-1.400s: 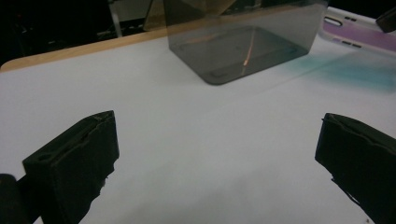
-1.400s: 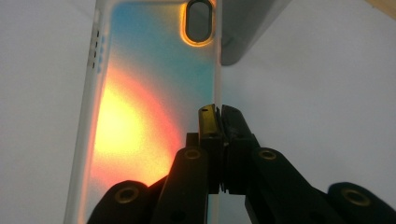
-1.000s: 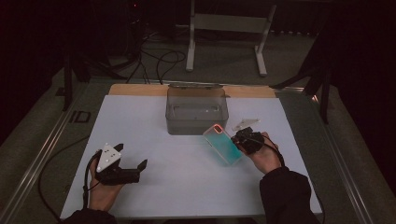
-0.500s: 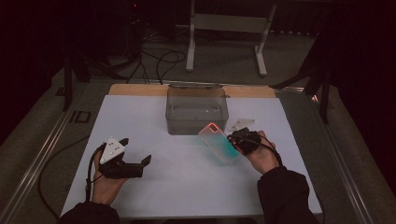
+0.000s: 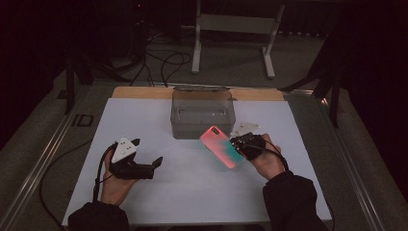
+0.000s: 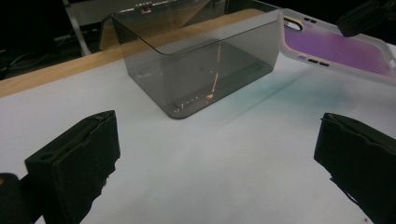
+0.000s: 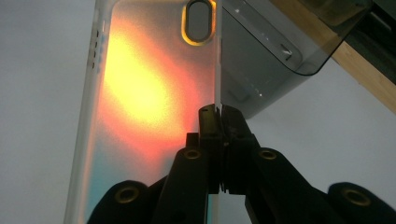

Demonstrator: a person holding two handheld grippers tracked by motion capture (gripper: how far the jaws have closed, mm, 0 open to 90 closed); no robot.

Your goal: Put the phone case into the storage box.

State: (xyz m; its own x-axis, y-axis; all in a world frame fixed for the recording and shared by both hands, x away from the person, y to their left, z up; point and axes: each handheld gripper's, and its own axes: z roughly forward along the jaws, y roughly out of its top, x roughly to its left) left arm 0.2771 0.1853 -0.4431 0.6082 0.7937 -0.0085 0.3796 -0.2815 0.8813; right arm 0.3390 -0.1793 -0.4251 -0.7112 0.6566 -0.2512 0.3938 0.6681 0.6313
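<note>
A translucent phone case [image 5: 221, 146], red fading to teal, hangs above the white table just in front of the smoky clear bin [image 5: 202, 113]. My right gripper [image 5: 239, 144] is shut on the case's edge; in the right gripper view the jaws pinch its side rim [image 7: 216, 108] and the case [image 7: 140, 102] glows orange. My left gripper [image 5: 153, 163] is open at the front left of the table, nothing between its pads [image 6: 74, 158]. From there the bin [image 6: 196, 65] lies ahead and the case [image 6: 336, 49] floats at upper right.
A wooden strip [image 5: 144, 92] borders the far edge of the white table surface [image 5: 192, 187]. Beyond it stand a metal frame's legs [image 5: 231, 29] and cables [image 5: 168, 62] on the dark floor. The bin looks empty.
The right gripper has carried the phone case left and slightly lower, tilting it, closer to the bin's front. The left gripper slid a little toward the table's middle.
</note>
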